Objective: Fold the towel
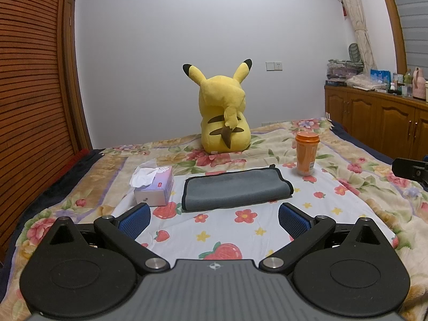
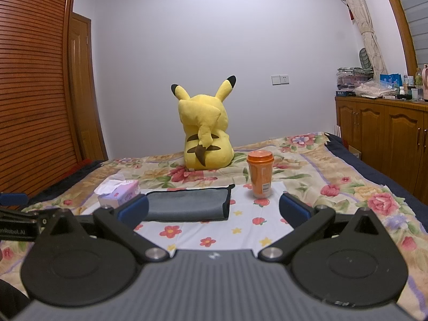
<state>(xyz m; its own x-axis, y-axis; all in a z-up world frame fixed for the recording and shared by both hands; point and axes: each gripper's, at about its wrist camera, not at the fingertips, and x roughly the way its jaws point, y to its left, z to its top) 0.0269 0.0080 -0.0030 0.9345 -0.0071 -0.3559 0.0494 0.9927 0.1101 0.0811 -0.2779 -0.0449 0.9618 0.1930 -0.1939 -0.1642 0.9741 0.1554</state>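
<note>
Ahead of both my tongs, left (image 1: 214, 220) and right (image 2: 214, 211), gaping wide and empty, lies the grey black-edged microfibre towel (image 1: 236, 188), apparently already folded; next I'd pinch its near edge.

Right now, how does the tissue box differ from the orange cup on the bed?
The tissue box is low, rectangular and pale purple; the orange cup is tall and round. The box is open on top with a white tissue sticking out, the cup is closed by a lid. The box stands left of the grey towel, the cup right. Both rest on the bed.
</note>
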